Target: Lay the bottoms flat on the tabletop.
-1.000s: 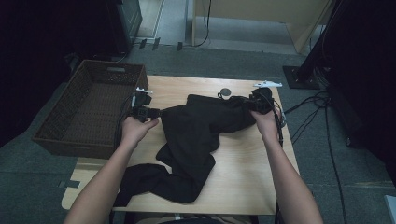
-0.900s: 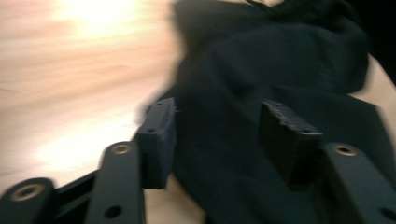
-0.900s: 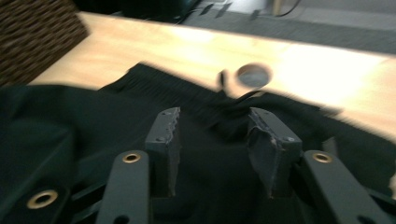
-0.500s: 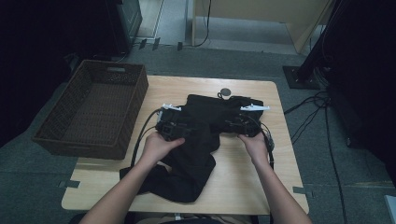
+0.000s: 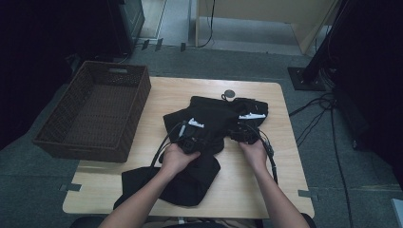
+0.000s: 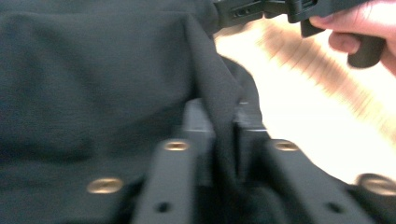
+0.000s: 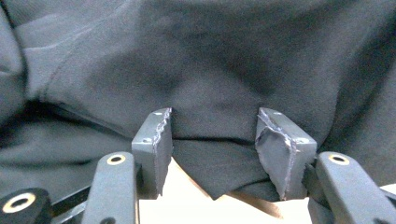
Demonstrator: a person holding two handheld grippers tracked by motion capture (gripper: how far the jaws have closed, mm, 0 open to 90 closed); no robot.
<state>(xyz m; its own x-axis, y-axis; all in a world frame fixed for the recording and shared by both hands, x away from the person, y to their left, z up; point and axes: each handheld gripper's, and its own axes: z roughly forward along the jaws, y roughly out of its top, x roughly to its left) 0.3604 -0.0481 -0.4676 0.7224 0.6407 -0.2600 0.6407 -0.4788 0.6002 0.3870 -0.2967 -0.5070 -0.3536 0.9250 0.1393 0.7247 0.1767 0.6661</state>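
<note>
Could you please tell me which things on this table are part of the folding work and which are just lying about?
In the job: black garment; left gripper, jaws just closed on a fold; right gripper, jaws open around the cloth's edge.
Lying about: wicker basket; small round disc.

Colours from my end: garment (image 5: pixel 209 118) is plain black, no print, reads dark charcoal up close in both gripper views. Two small white tags (image 5: pixel 251 115) on it. Table (image 5: pixel 157 95) is light wood, pale tan with a faint grain. Basket (image 5: pixel 92 111) is dark brown wicker, woven texture all over. Left gripper (image 6: pixel 224 135) black, brass-coloured screws on the jaw arms. Right gripper (image 7: pixel 212 140) has grey pads on black arms, same brass screws. Small round dark grey disc (image 5: pixel 229 93) on the table. Floor (image 5: pixel 332 142) is grey carpet, black cables (image 5: pixel 313 107) across it. Grey tape bits (image 5: pixel 71 187) by the table edges.
</note>
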